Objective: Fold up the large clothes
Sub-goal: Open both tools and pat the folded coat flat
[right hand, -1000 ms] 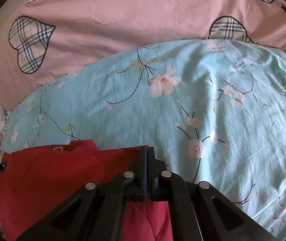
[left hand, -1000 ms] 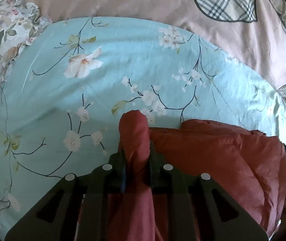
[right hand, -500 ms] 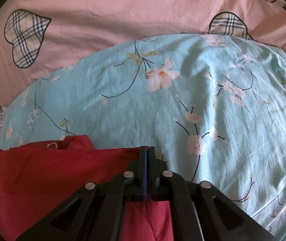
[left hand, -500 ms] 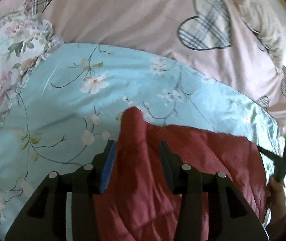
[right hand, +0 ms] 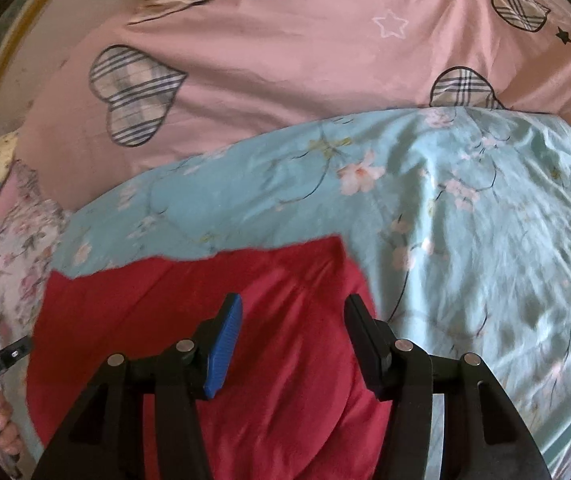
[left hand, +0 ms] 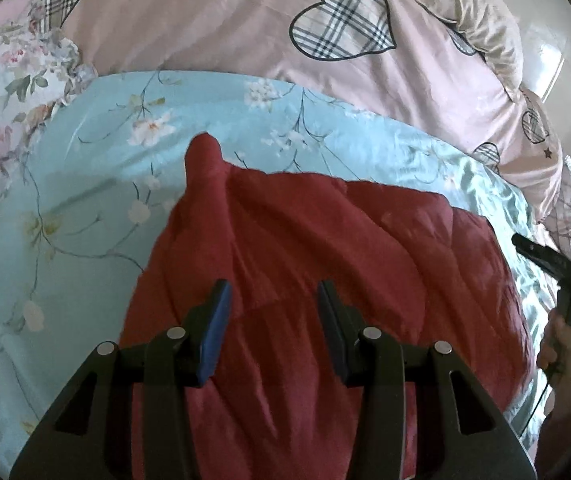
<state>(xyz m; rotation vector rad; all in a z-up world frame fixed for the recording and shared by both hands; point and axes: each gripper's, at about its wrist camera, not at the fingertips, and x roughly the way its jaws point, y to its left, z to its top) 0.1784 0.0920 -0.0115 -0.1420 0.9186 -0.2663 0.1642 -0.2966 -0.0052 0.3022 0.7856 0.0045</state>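
Observation:
A dark red quilted garment [left hand: 325, 264] lies folded on a light blue floral bedsheet [left hand: 97, 200]. One corner of it stands up in a peak at its far left. My left gripper [left hand: 271, 300] is open and empty, above the garment's near left part. In the right wrist view the same garment [right hand: 189, 304] lies at the lower left on the sheet [right hand: 465, 260]. My right gripper [right hand: 291, 320] is open and empty, above the garment's right edge. The right gripper also shows at the far right edge of the left wrist view [left hand: 557, 264].
A pink cover with plaid hearts [left hand: 245, 20] lies behind the blue sheet, also in the right wrist view [right hand: 285, 60]. A white floral cloth [left hand: 1, 92] lies at the left. A floor or wall [left hand: 557, 60] shows past the bed's right edge.
Both grippers have opened and let go of the red garment. They have pulled back and risen. The garment now lies flatter on the sheet.

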